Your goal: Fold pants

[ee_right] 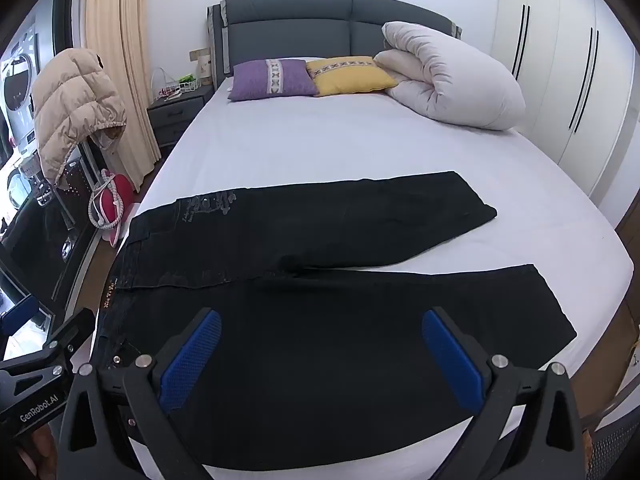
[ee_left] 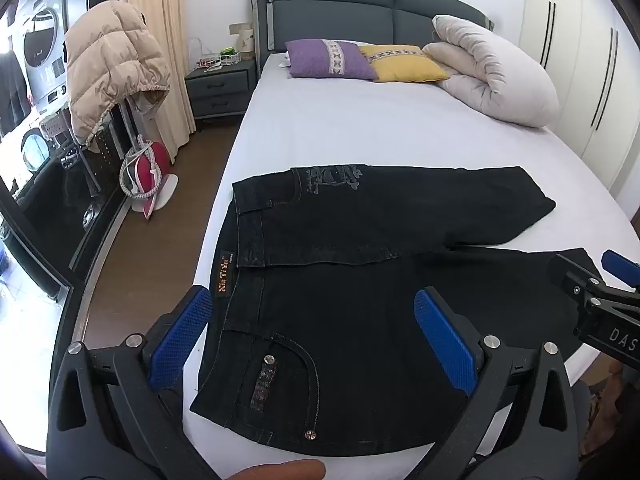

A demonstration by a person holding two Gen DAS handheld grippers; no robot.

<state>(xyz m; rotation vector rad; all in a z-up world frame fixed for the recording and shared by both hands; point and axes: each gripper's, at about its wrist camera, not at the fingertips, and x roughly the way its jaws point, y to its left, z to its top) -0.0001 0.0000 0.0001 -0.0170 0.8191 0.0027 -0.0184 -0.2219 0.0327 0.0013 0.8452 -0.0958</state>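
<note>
White sheet on the bed (ee_left: 360, 128) gives me a flat, roomy surface, with pillows and a rolled duvet (ee_left: 492, 76) well away at the headboard end.

My left gripper (ee_left: 312, 336) stands wide open and holds nothing; its blue pads (ee_left: 184, 340) straddle the waistband corner by the near pocket, hovering just above the cloth as far as I can judge. My right gripper (ee_right: 320, 356) is equally wide open and empty, its pads (ee_right: 452, 364) poised over the near leg, about mid-thigh.

Outward from there, the black pants (ee_right: 320, 248) lie spread across the foot of the bed, waist toward my left, legs running to the right and parted in a narrow V, with the far leg's hem angled toward the duvet side.

I judge the step in hand is the first fold, near leg onto far leg. To do it well I should pinch both layers right at the near edge: left at the waistband, right further down the leg than it now sits, nearer the hem. Then lift both together, carry them over evenly and match the side seams. Uneven lifting would likely twist the denim; a shallow pinch could drop the under layer.
</note>
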